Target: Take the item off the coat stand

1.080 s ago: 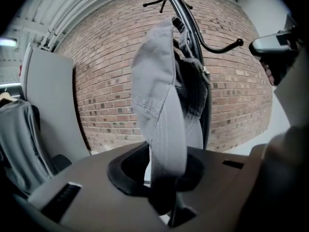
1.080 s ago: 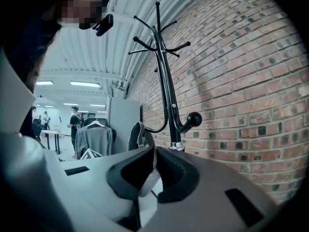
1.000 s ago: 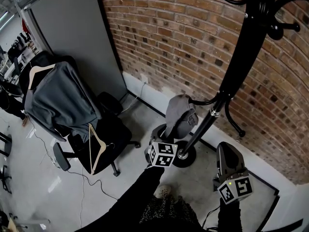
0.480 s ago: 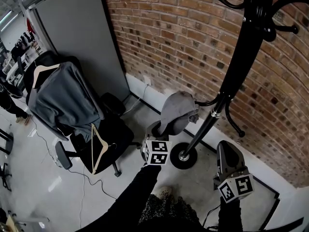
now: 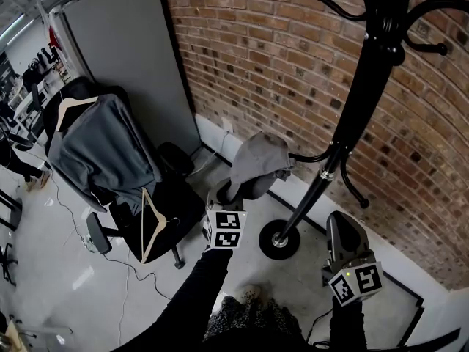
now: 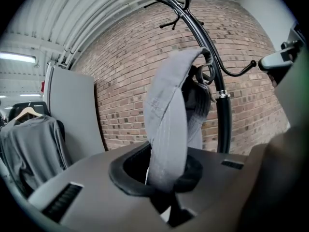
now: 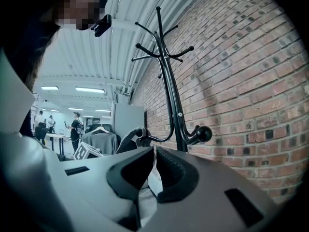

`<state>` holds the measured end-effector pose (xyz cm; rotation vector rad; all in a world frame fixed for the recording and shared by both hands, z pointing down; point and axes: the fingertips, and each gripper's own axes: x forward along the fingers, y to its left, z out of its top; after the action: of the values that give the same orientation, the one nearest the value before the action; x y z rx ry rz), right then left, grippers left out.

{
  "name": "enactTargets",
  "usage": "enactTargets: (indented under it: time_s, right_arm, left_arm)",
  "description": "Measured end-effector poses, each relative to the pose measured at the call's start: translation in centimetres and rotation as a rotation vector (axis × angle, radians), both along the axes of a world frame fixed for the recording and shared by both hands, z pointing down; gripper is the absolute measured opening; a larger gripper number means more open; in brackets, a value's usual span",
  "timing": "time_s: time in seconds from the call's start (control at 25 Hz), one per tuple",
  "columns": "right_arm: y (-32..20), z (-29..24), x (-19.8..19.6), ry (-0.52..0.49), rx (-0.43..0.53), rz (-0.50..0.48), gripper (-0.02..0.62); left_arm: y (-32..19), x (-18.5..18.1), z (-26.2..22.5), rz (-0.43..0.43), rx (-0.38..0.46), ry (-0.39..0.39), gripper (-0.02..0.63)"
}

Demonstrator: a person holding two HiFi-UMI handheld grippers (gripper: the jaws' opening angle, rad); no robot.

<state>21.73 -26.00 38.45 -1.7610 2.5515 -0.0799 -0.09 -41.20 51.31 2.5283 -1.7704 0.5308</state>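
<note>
Pinching grey cap [image 6: 166,120] between its jaws, left gripper [image 6: 164,182] beside coat stand [image 6: 222,120]

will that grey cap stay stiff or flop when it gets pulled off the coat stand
Probably floppy: the grey cap folds where the left tool pinches it. Likely light, since a narrow pinch carries it. Its back may snag on the hook.

The coat stand [image 5: 366,101] runs off the head view's top edge; the grey cap [image 5: 253,167] hides the hook end beneath it. Distant people [image 7: 76,124] in the right gripper view are too small to make out.
</note>
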Motion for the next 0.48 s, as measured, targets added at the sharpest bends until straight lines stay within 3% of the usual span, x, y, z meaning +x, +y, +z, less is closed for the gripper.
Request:
enactTargets:
  time_s: [0.48]
  right_arm:
    - [1.2,-1.1,0.1,-0.003,0.024,-0.017,0.009]
  left_arm:
    - [0.6,-4.2,-1.2,-0.089,0.000,-0.025,0.048]
